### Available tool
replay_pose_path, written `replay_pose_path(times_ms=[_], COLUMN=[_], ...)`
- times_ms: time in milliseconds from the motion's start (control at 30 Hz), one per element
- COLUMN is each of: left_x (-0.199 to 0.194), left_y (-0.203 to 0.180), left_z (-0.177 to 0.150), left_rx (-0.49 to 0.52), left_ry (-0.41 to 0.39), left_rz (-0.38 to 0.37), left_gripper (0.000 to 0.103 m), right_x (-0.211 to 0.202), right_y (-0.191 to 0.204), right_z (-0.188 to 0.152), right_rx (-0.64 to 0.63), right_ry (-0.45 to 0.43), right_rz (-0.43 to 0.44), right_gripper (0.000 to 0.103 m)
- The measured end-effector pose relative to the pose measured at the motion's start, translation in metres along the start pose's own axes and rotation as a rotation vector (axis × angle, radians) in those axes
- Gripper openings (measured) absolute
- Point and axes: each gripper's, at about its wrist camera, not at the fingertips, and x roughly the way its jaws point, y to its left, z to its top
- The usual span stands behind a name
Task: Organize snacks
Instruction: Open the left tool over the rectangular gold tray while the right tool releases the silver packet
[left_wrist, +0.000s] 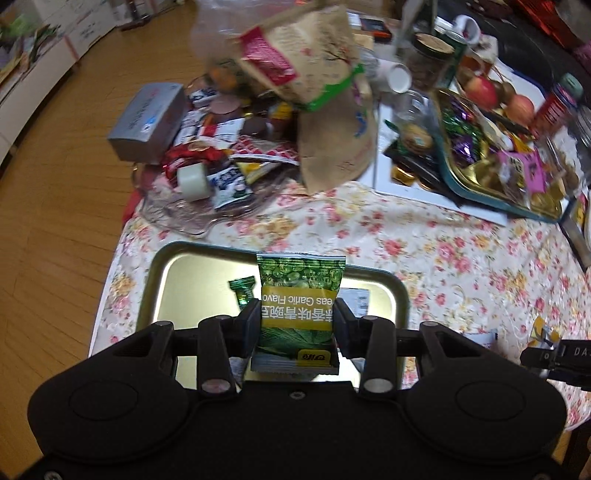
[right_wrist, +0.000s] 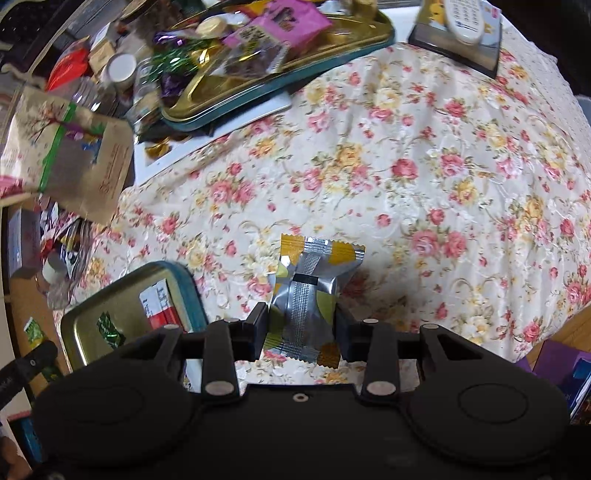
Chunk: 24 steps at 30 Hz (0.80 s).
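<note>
My left gripper (left_wrist: 297, 321) is shut on a green garlic-pea snack packet (left_wrist: 300, 295) and holds it above a gold tin tray (left_wrist: 166, 280). A green wrapped candy (left_wrist: 242, 290) lies in that tray. My right gripper (right_wrist: 301, 326) is shut on a silver and yellow snack packet (right_wrist: 310, 291) above the floral tablecloth (right_wrist: 424, 184). The same tray (right_wrist: 85, 332) shows at the lower left of the right wrist view, with a red and white packet (right_wrist: 159, 306) and a green candy (right_wrist: 109, 328) in it.
A pile of snacks (left_wrist: 221, 147) with a grey box (left_wrist: 147, 122) and brown paper bags (left_wrist: 317, 74) lies at the far left of the table. A second gold tray (left_wrist: 498, 162) with sweets sits far right. A remote (right_wrist: 465, 18) lies at the back.
</note>
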Motion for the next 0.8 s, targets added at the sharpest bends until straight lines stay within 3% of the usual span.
replay_pose_path(times_ms=[233, 700, 800], left_x=[-0.001, 0.004, 0.006], left_y=[0.031, 0.038, 0.040], left_z=[0.001, 0.001, 0.000], left_rx=[-0.076, -0.094, -0.105], left_ry=[-0.001, 0.052, 0.071], left_rz=[0.048, 0.048, 0.020], left_gripper=[0.050, 0.050, 0.050], right_x=[0.004, 0.000, -0.002], right_y=[0.036, 0.108, 0.125], right_z=[-0.015, -0.054, -0.068], right_rx=[-0.103, -0.354, -0.438], right_ry=[0.002, -0.062, -0.084], right_rz=[0.047, 0.128, 0.134], right_gripper=[0.040, 0.040, 0.041])
